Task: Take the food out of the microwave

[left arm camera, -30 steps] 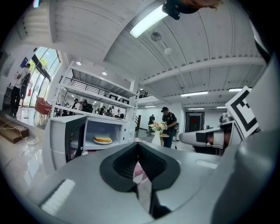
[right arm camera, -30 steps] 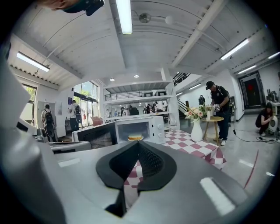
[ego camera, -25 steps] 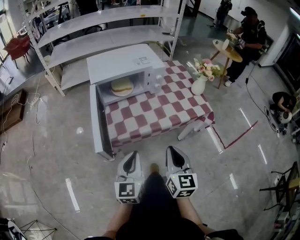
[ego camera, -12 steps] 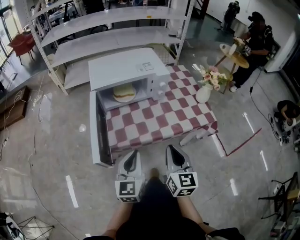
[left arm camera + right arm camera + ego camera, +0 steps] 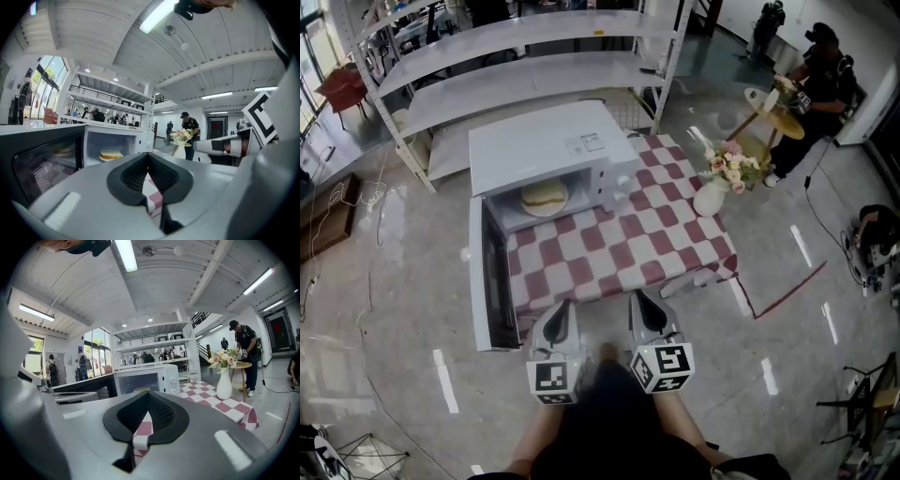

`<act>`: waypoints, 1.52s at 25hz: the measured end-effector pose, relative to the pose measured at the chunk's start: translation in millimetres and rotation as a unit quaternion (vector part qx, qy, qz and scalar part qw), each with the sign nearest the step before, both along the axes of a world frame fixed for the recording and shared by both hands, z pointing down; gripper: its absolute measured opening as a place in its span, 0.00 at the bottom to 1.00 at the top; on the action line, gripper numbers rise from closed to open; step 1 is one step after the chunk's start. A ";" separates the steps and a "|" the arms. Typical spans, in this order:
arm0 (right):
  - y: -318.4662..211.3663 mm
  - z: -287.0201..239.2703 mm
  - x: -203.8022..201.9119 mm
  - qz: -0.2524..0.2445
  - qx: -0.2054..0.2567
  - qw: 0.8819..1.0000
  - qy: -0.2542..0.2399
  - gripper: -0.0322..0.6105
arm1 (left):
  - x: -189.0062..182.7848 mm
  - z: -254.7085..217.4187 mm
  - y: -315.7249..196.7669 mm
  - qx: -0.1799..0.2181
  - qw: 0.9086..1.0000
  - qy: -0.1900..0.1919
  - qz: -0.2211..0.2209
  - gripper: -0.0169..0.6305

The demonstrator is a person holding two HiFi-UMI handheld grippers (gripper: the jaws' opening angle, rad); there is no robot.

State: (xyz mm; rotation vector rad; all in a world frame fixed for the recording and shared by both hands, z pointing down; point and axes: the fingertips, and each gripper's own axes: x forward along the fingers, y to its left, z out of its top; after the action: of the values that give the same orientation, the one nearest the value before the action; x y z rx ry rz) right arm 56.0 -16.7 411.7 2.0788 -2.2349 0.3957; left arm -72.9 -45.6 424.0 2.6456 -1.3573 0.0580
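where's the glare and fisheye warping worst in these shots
Head view: light streaks glare off the glossy floor, with only mild bending near the edges. Left gripper view: heavy fisheye, black corners, ceiling light blown out white. Right gripper view: the same warping and dark corners.

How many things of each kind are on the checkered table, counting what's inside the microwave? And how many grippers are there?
Microwave: 1
Plate of food, inside the microwave: 1
Vase of flowers: 1
Grippers, the left gripper and the right gripper: 2
Total: 5
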 end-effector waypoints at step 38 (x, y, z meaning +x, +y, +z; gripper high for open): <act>-114.1 18.7 74.0 -0.072 0.004 0.997 -0.013 0.05 | 62.3 13.3 -97.9 0.010 0.996 -0.010 -0.086 0.04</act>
State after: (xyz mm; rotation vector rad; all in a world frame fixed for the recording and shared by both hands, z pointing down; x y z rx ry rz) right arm 130.0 -130.8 430.4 1.9115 -2.3857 0.4071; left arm -10.6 -143.5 437.3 2.5389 -1.5929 0.0490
